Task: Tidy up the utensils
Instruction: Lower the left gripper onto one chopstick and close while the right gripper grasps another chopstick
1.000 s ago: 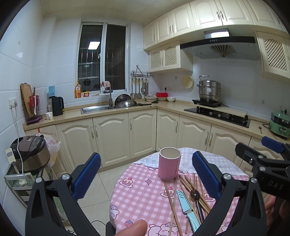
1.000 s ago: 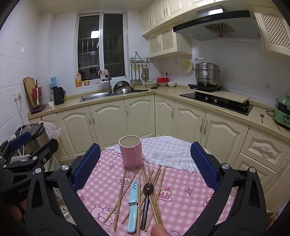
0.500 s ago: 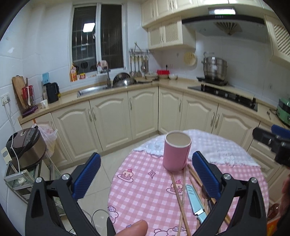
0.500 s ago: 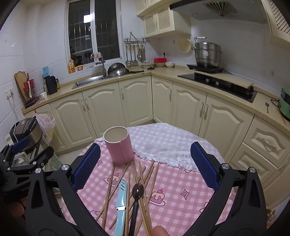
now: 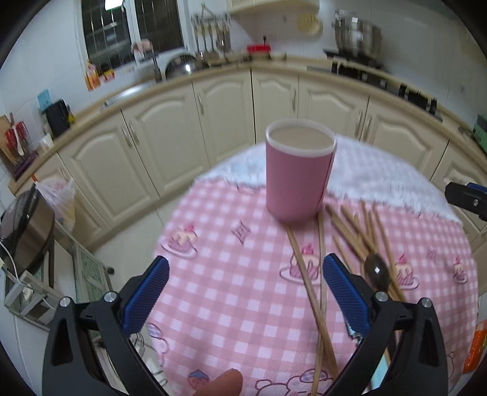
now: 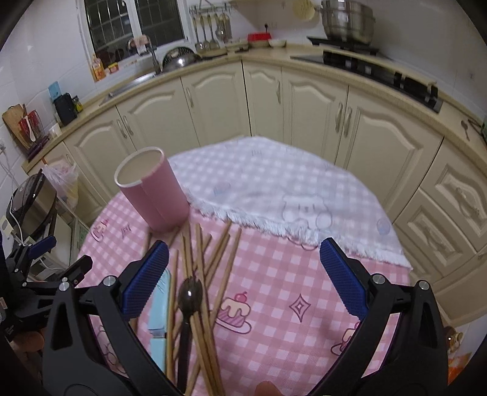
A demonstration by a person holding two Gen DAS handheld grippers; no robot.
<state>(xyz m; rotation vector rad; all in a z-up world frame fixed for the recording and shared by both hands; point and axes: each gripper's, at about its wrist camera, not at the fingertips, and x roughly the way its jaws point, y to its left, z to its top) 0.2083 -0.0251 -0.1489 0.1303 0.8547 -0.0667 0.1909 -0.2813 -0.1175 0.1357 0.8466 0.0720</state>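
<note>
Two grippers, left (image 5: 245, 291) and right (image 6: 243, 274), hover wide open and empty above scattered chopsticks (image 6: 210, 262), spoon (image 6: 189, 294) and upright pink cup (image 5: 298, 176) at frame center.

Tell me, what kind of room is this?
A home kitchen, most likely. There is a sink under the window, a big steel pot on the stove, and cream cabinets along the counter.

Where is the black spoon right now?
In the right wrist view, the black spoon lies on the pink checked tablecloth among the scattered chopsticks, just right of the light blue knife and in front of the pink cup.
</note>
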